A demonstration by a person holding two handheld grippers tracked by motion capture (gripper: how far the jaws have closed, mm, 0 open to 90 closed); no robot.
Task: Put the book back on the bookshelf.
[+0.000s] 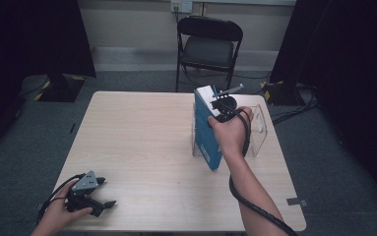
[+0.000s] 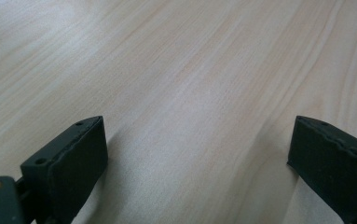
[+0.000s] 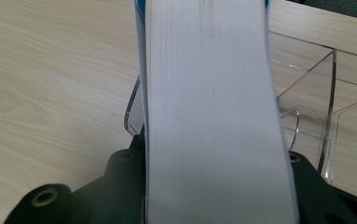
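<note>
Right gripper (image 1: pixel 221 109) clamped across the thickness of a thick blue-covered book (image 1: pixel 206 129), page edges (image 3: pixel 213 121) filling the space between the jaws in the right gripper view, covers pressed from both sides. Book held upright, long axis near vertical, slightly tilted, lower corner down near the tabletop at the near-left edge of a clear acrylic file holder (image 1: pixel 257 129) on the right half of the wooden table (image 1: pixel 141 147). Holder lying just beyond and to the right of the book, its open slot and transparent walls (image 3: pixel 327 107) visible past the page block; whether the book's base already sits inside the holder or just in front of it, hard to tell. Judging from this, next move likely a short push away and rightward, spine kept parallel to the holder's walls, to seat the book upright. Left gripper (image 1: pixel 95 196) resting low at the near-left corner of the table, jaws wide apart with nothing between them, bare wood (image 2: pixel 190 93) beneath, well apart from the book. Right hand (image 1: pixel 231 132) clearly the nearer one, already on the job.
</note>
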